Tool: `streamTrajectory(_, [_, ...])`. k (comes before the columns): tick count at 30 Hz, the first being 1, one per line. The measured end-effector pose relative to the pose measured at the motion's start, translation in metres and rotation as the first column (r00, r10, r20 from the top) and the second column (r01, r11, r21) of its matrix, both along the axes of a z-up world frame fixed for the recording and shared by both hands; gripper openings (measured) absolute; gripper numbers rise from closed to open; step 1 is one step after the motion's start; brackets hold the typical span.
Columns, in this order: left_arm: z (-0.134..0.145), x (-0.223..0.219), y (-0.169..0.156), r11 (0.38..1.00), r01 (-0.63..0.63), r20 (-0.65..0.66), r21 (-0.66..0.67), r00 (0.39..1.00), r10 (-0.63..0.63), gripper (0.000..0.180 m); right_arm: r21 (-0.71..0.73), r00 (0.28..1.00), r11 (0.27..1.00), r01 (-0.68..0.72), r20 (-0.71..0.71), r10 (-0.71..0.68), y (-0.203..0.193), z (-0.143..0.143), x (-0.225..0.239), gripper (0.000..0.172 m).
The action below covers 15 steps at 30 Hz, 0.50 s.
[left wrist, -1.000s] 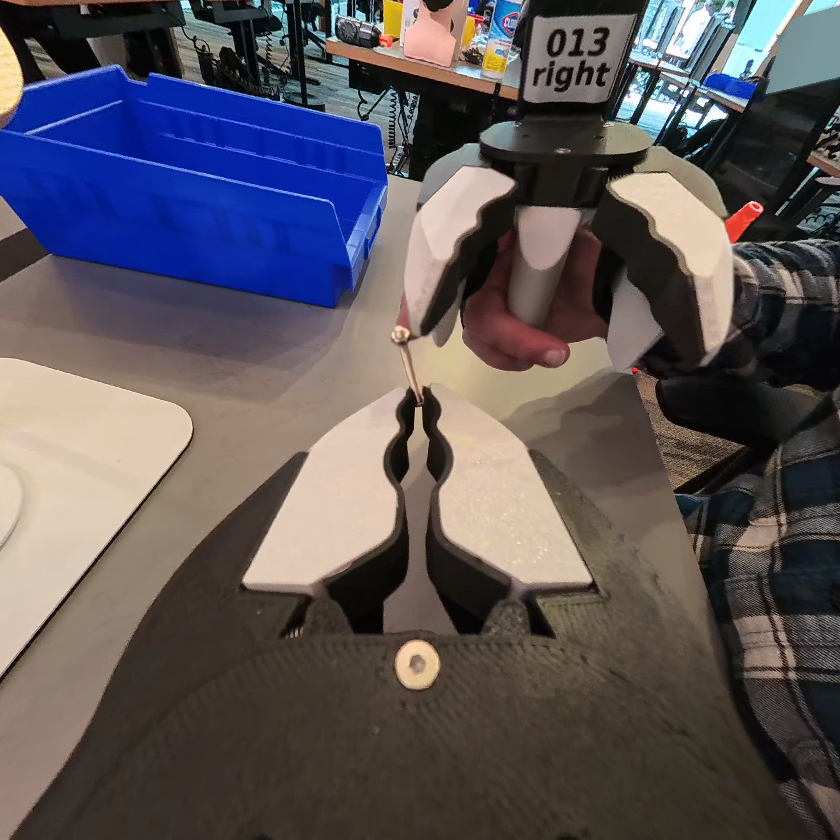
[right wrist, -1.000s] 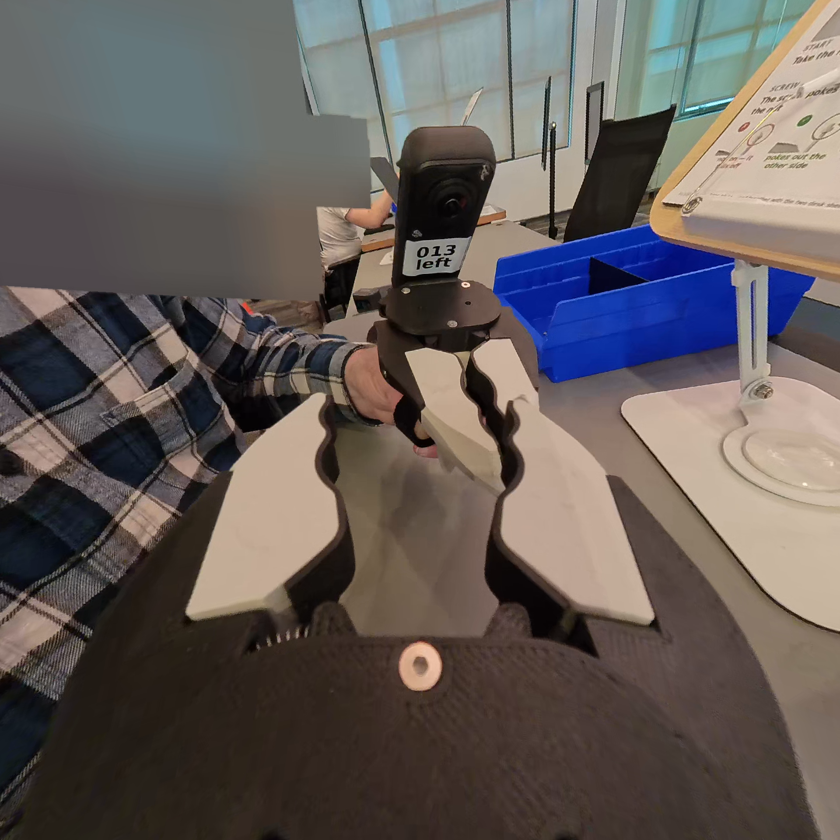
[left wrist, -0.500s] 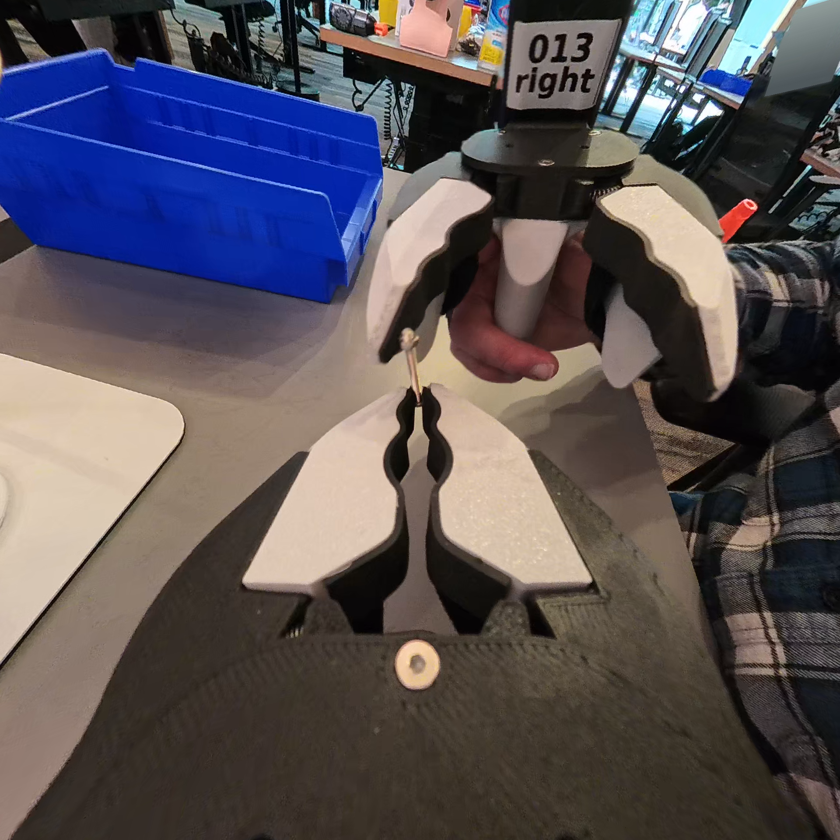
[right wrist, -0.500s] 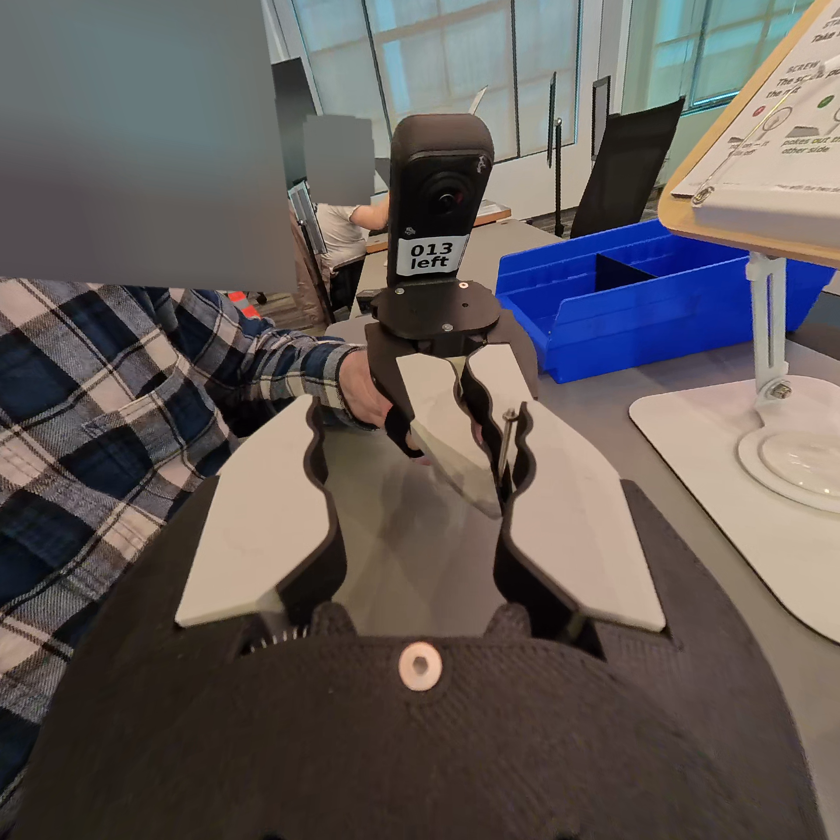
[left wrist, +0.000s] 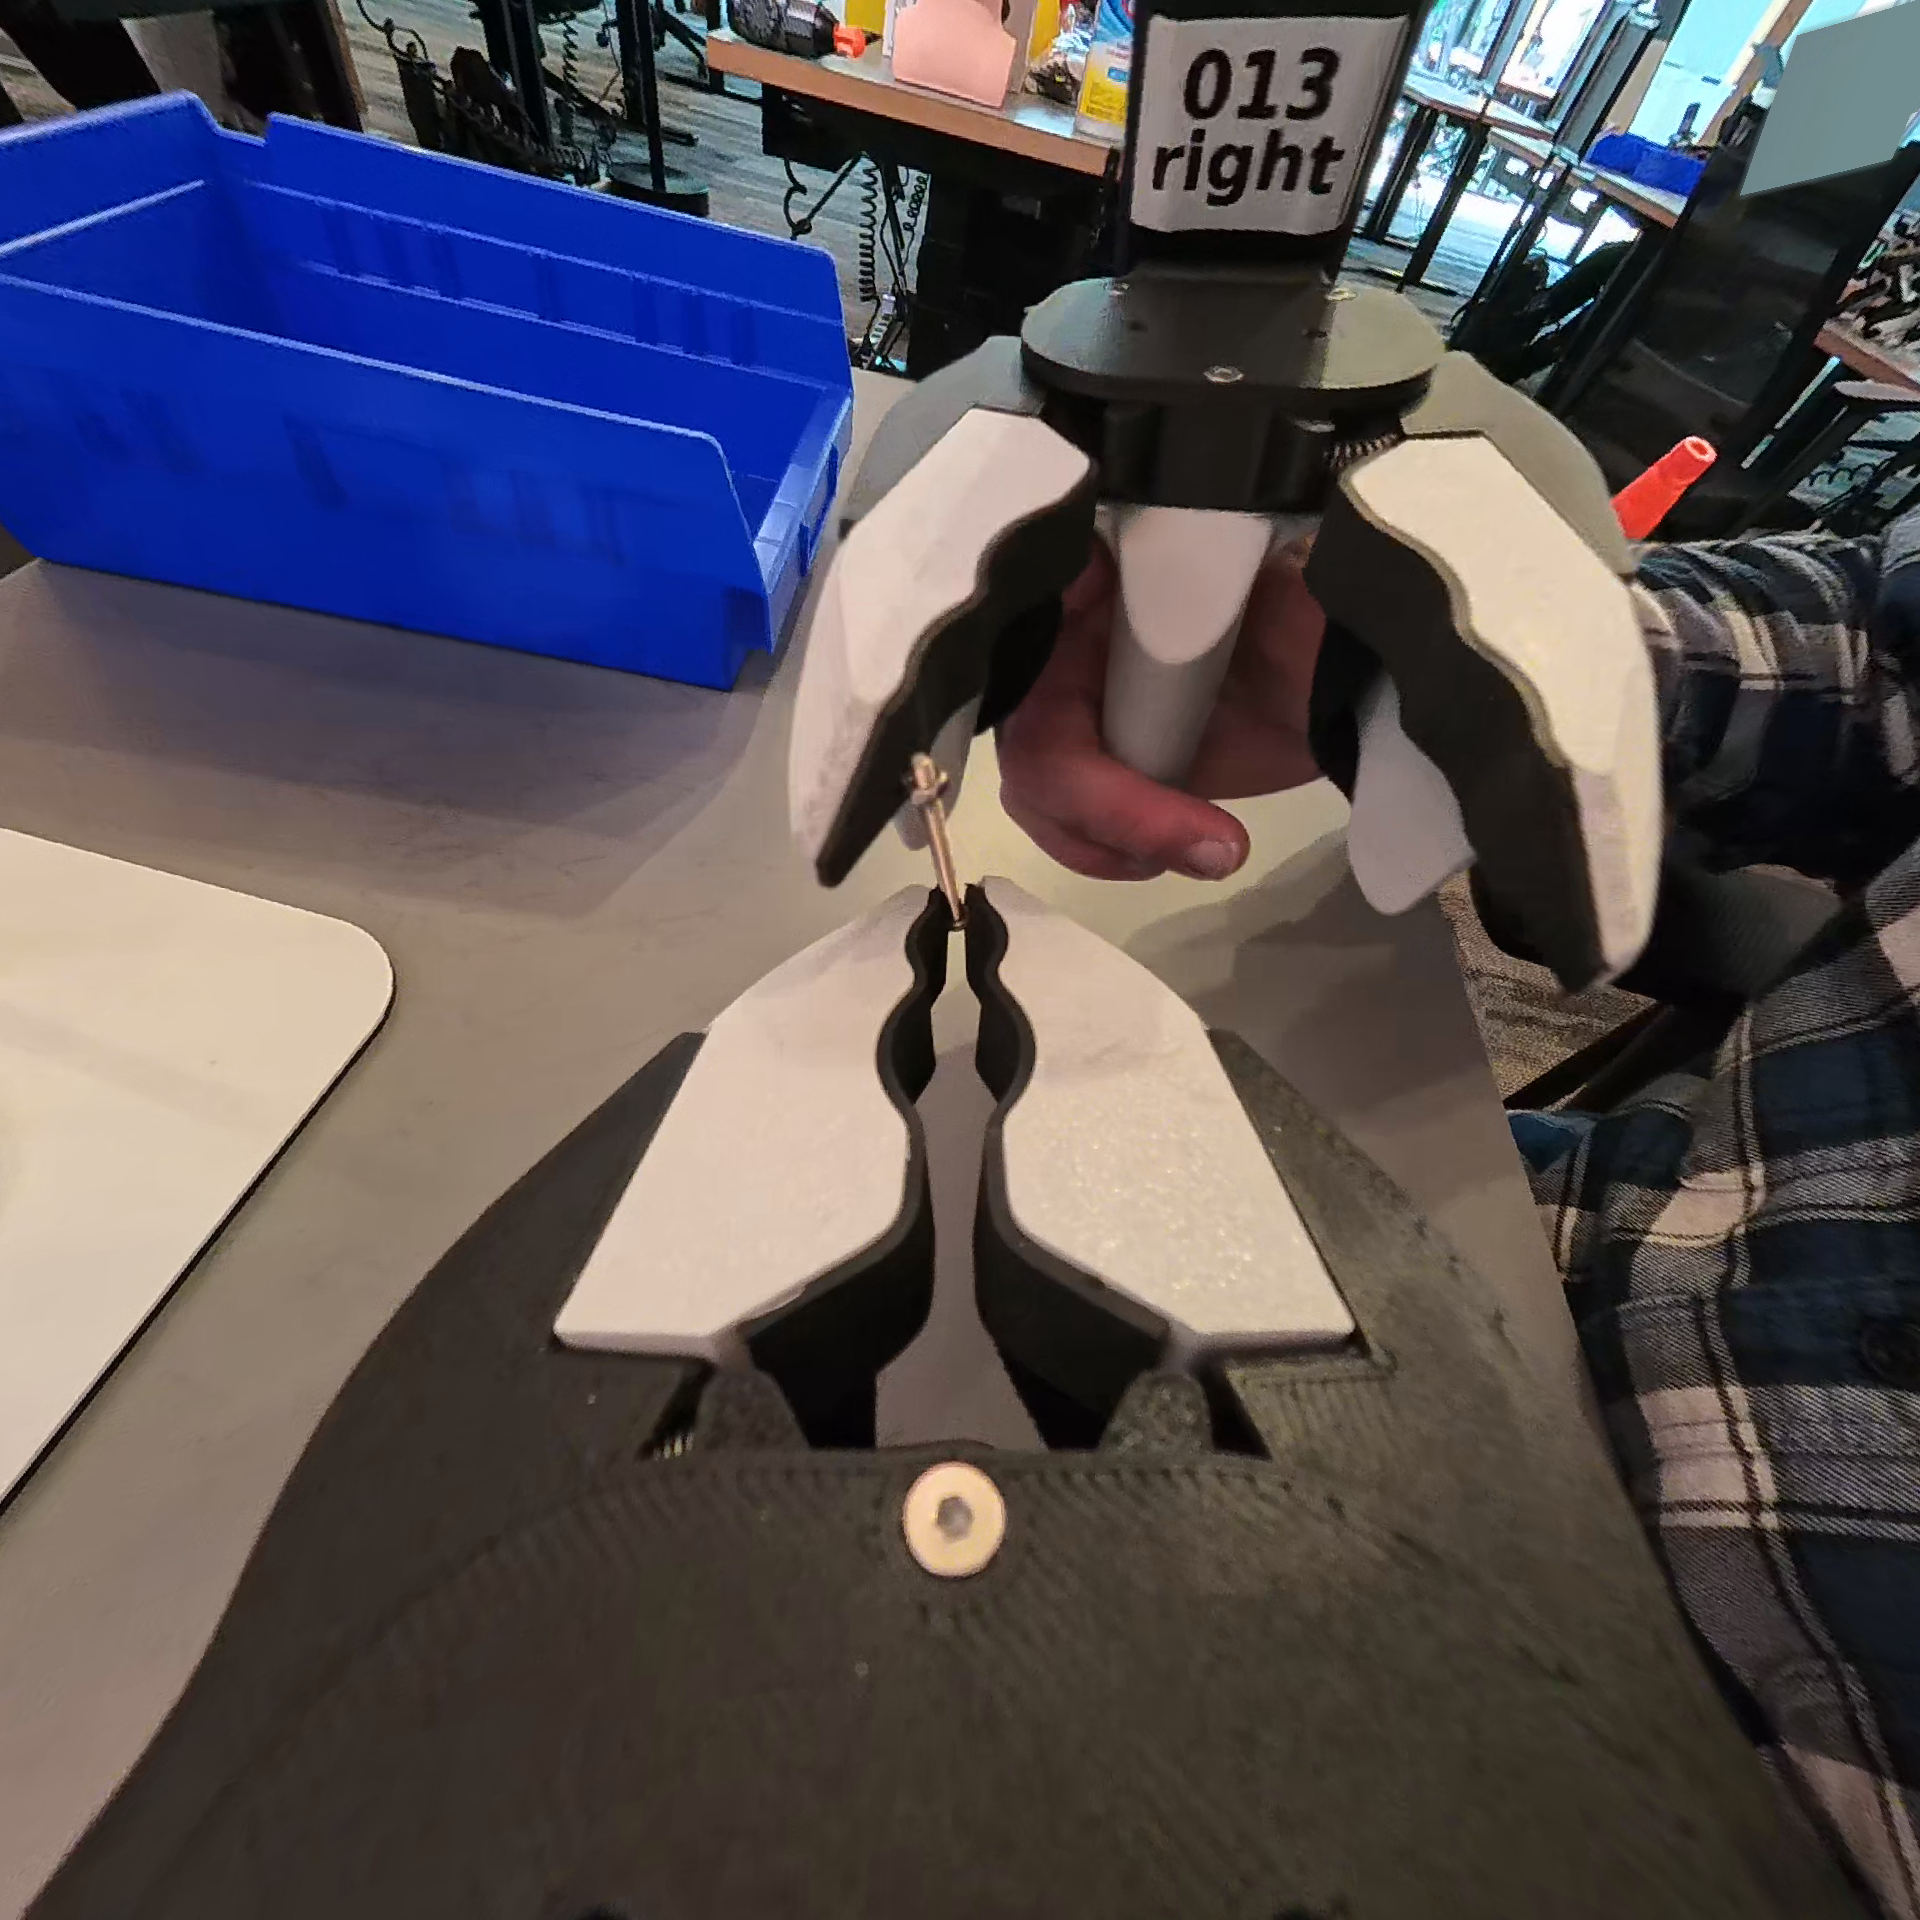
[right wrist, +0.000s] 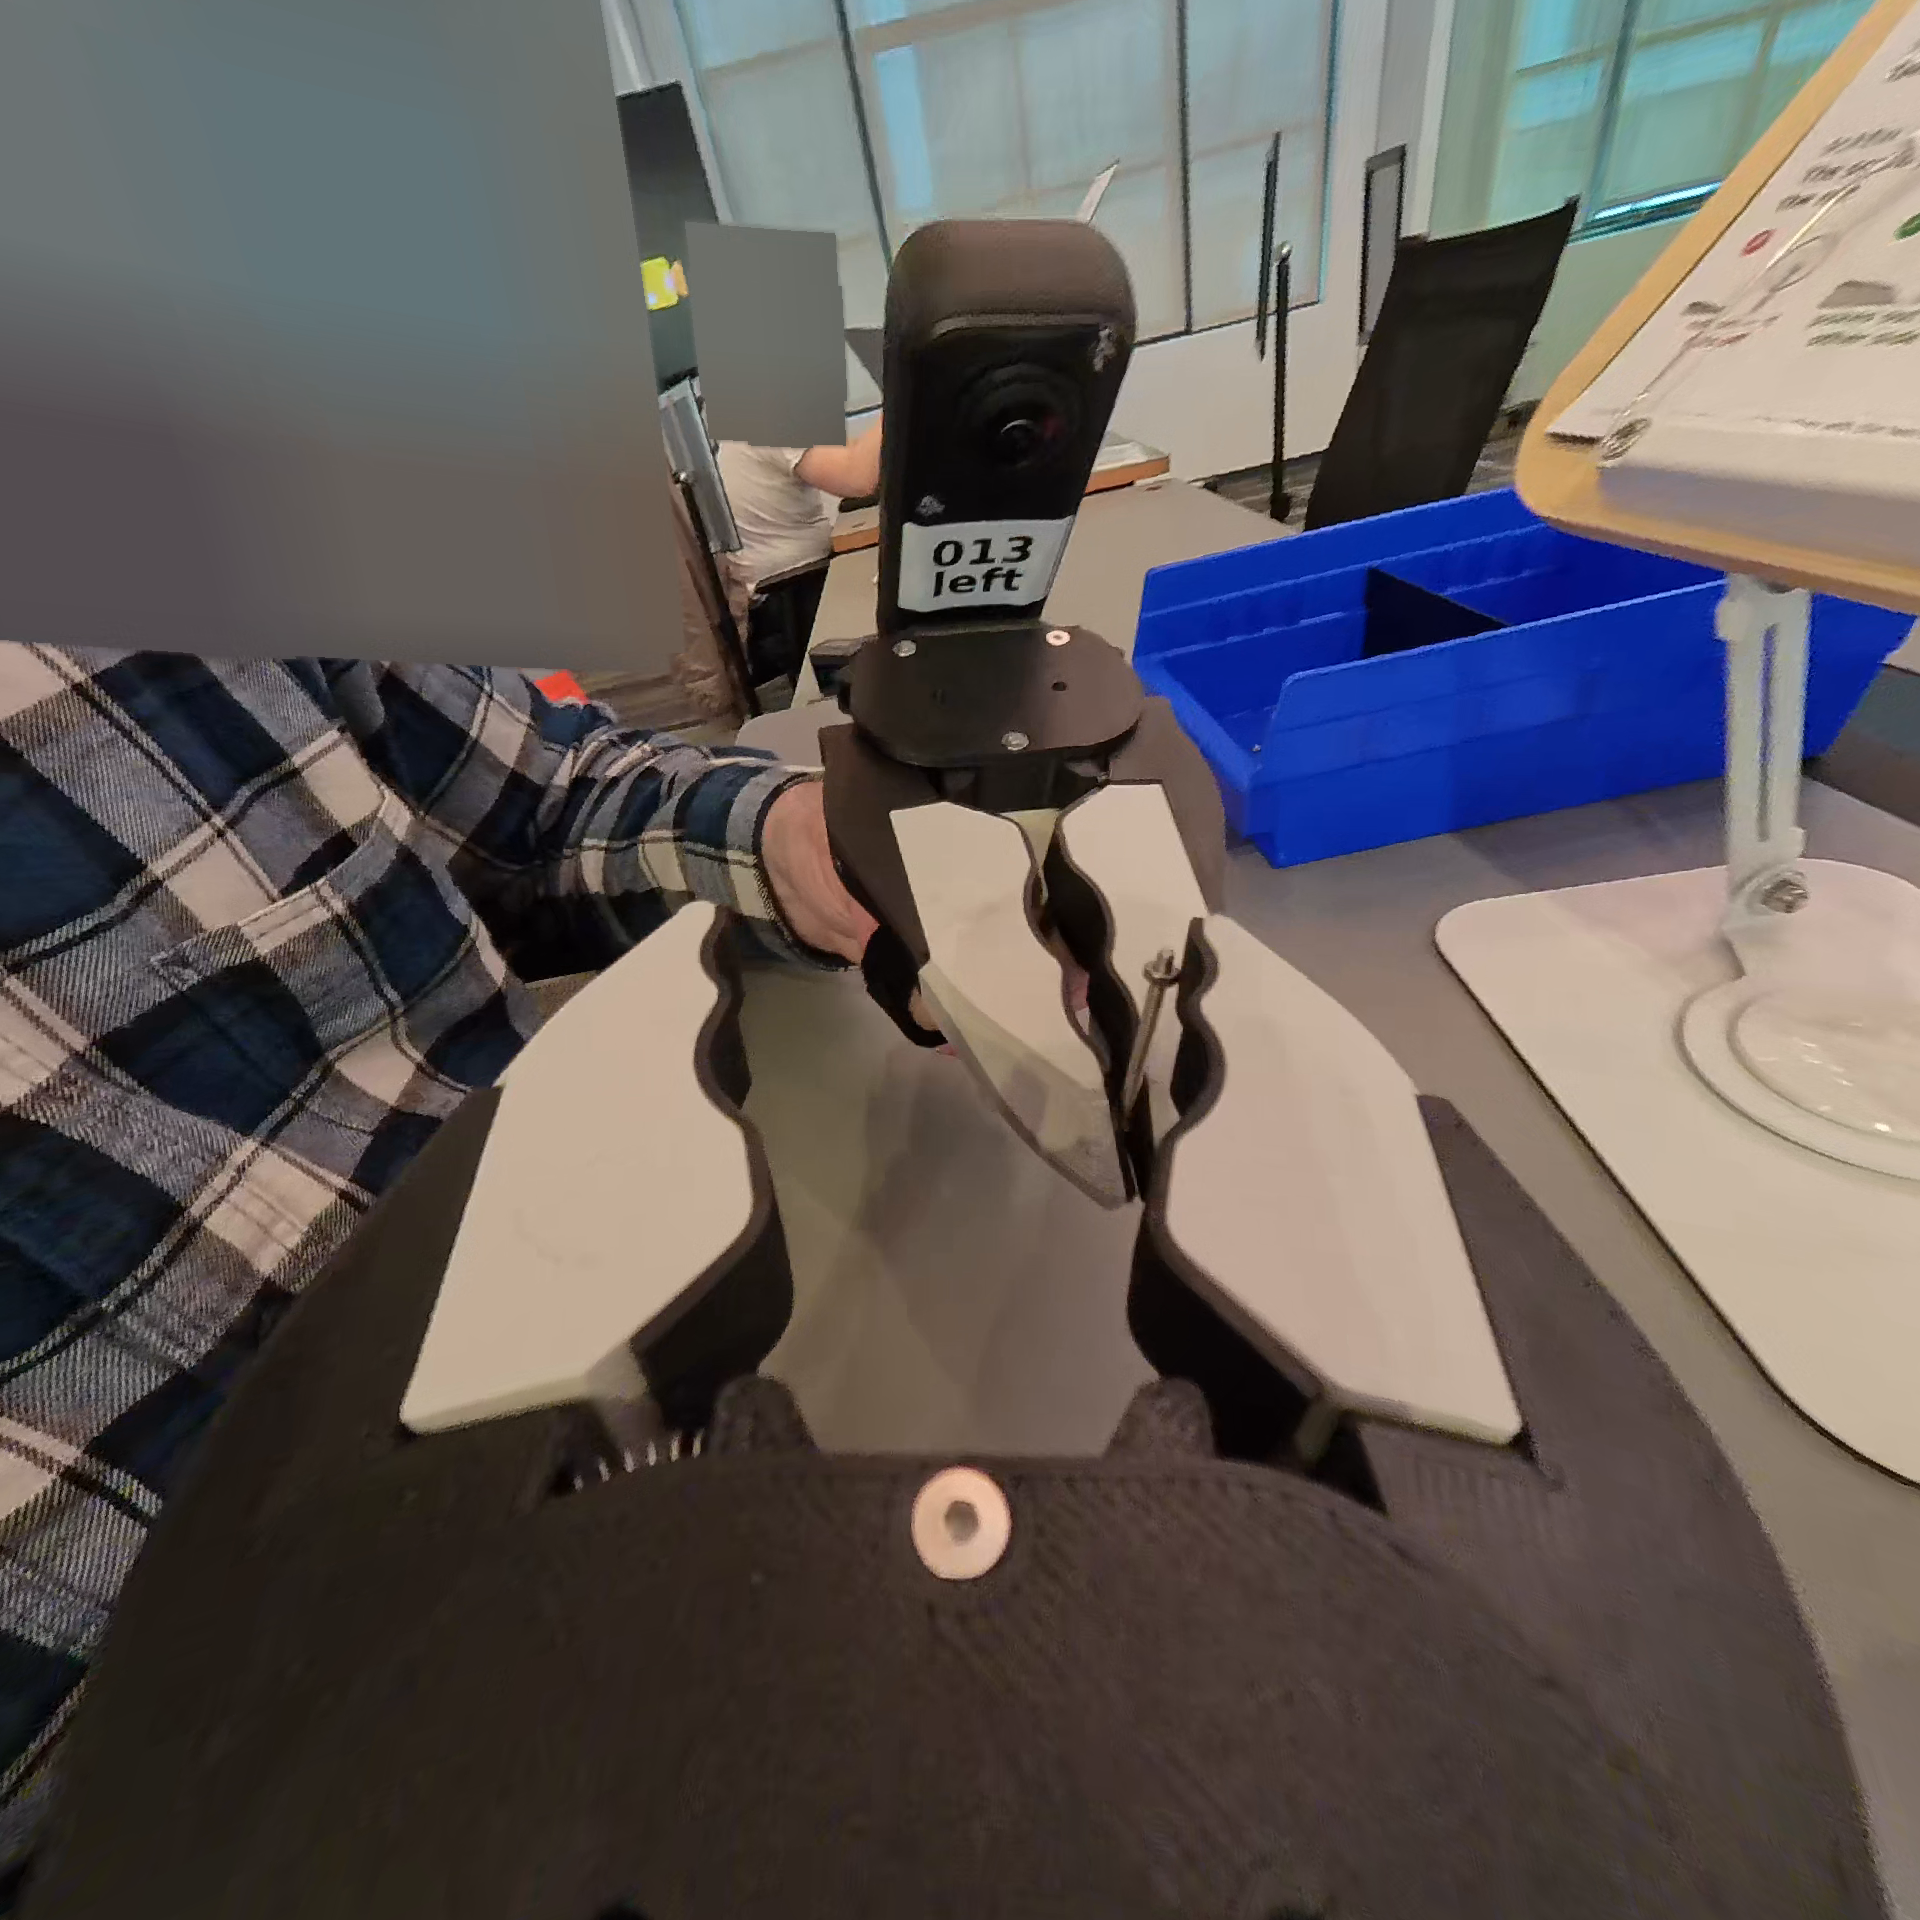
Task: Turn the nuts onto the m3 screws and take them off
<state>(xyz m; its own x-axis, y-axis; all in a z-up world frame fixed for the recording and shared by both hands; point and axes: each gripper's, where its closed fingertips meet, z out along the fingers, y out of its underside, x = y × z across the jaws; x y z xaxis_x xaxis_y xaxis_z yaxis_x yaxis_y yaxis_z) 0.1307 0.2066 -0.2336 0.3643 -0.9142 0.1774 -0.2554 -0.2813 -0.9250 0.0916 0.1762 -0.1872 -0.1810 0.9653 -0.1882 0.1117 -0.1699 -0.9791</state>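
Observation:
My left gripper (left wrist: 961,906) is shut on the tip of a thin metal screw (left wrist: 938,831), which stands up and away from its fingertips with its head at the top. My right gripper (left wrist: 1216,894) faces it from beyond, wide open, a hand around its handle. The screw head lies against the inner pad of its left-hand finger (left wrist: 894,665). In the right wrist view my right gripper (right wrist: 961,940) is open around the left gripper's closed fingers (right wrist: 997,997). The screw (right wrist: 1148,1023) lies along the inside of its right finger (right wrist: 1299,1091), and the other pad stands well clear.
A blue bin (left wrist: 416,416) stands on the grey table (left wrist: 468,831) at the back left, and also shows in the right wrist view (right wrist: 1455,675). A white mat (left wrist: 156,1091) lies at left. A white stand with a tilted board (right wrist: 1766,416) rises on the mat at right. There is about 6 cm between the tips of the two grippers.
The right gripper opened a little wider, then moved closer around the left gripper's fingers; the screw now lies along its finger's inner pad. The left gripper stayed shut on the screw.

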Motion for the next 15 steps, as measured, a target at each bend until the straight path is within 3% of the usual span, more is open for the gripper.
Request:
streamTrajectory(6, [-0.001,-0.005,0.004,1.000,-0.019,0.000,0.008,1.000,0.019,0.003,0.007,1.000,1.000,0.013,-0.010,-0.013,-0.005,0.003,0.011,0.079])
streamTrajectory(9, [0.001,-0.004,0.003,1.000,-0.014,0.009,0.002,1.000,0.014,0.003,0.009,1.000,1.000,0.023,-0.015,-0.023,-0.001,0.005,0.017,0.069])
streamTrajectory(15, [0.003,-0.002,0.000,1.000,0.002,0.008,0.002,1.000,-0.002,0.003,0.010,0.999,0.999,0.040,-0.012,-0.040,0.006,0.003,0.001,0.084])
